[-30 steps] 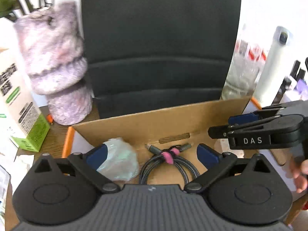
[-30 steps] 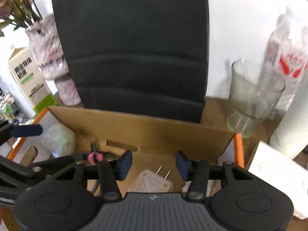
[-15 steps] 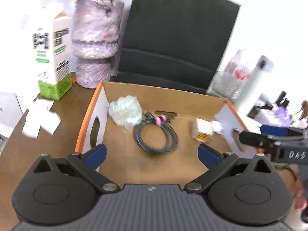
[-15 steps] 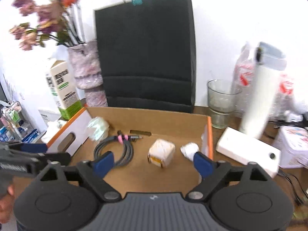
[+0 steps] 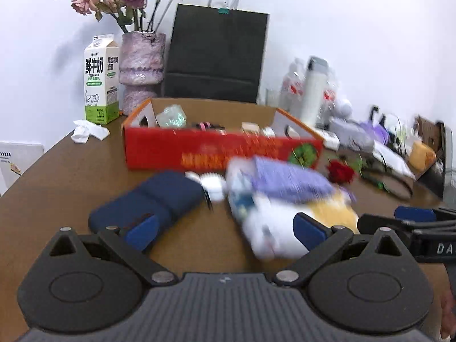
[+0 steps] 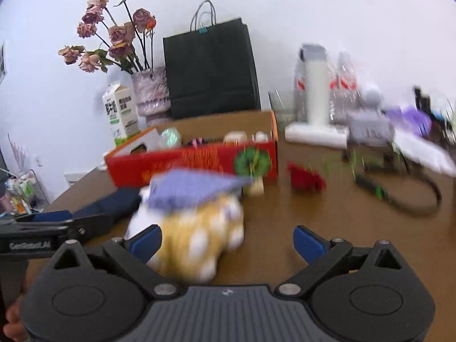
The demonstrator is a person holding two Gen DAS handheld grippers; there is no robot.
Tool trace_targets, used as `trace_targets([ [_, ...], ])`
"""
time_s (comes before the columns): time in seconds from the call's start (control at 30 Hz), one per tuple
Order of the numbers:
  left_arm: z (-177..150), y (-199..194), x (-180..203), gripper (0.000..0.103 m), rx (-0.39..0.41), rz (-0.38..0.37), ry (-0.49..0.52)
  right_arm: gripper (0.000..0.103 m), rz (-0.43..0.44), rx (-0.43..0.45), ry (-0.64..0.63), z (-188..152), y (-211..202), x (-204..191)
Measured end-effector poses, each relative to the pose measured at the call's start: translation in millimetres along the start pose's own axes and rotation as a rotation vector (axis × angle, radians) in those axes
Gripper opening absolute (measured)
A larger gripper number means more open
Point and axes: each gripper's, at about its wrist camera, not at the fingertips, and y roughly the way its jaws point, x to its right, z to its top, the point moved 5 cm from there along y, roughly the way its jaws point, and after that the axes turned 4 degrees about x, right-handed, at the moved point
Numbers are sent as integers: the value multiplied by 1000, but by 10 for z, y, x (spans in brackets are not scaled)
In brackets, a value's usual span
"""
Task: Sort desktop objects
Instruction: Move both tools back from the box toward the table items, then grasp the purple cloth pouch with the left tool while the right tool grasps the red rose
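Observation:
A red cardboard box stands mid-table and holds a coiled cable, a crumpled wrapper and small packets. In front of it lie a navy case and a blurred yellow-and-white soft thing with a purple top. A red rose lies to their right. My left gripper stands open above the table, its pads over the case and the soft thing. The jaws of my right gripper are opening, and the soft thing lies ahead of its left finger, unpressed.
A milk carton, a vase of dried roses and a black paper bag line the back wall. A white bottle and clutter fill the right. A black strap lies near the rose, and a tissue left of the box.
Both grippers have pulled back from above the box's inside to the near side of the table, so its red front now shows. The right jaws have spread much wider.

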Motion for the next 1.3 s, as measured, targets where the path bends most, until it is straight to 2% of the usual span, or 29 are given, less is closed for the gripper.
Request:
trace_targets([
  [0.13,-92,-209,115,103,24,30,12,99,-31,-6,-66,-285,-282,-50],
  [0.27,-179,-355,164,103,36,58,12,99,24,-19,-59,-441,-429,-118],
  [0.43,-348,-549,154,103,35,130,-14,99,65,48,-131,-476,-652,-259],
  [0.63,-611,-892,182,103,83,172,-9,99,57,63,-104,-512,-724,-252],
  [0.73,-651,-925,205,103,78,160,9,99,41,50,-111,-524,-707,-256],
  [0.83,-629,-889,200,103,64,165,29,99,16,74,-125,-512,-743,-235],
  [0.97,-571,-782,155,103,33,134,33,99,-11,75,-139,-433,-705,-131],
  [1.07,-436,-679,196,103,49,36,60,99,-24,68,-112,-253,-558,86],
  [1.13,-248,-566,231,103,84,-22,86,97,-44,55,-101,-87,-364,255],
  [1.23,103,-186,310,103,54,-125,107,93,-61,45,-89,208,19,502],
  [1.3,314,94,340,103,64,-160,107,89,-54,39,-56,380,287,651],
])
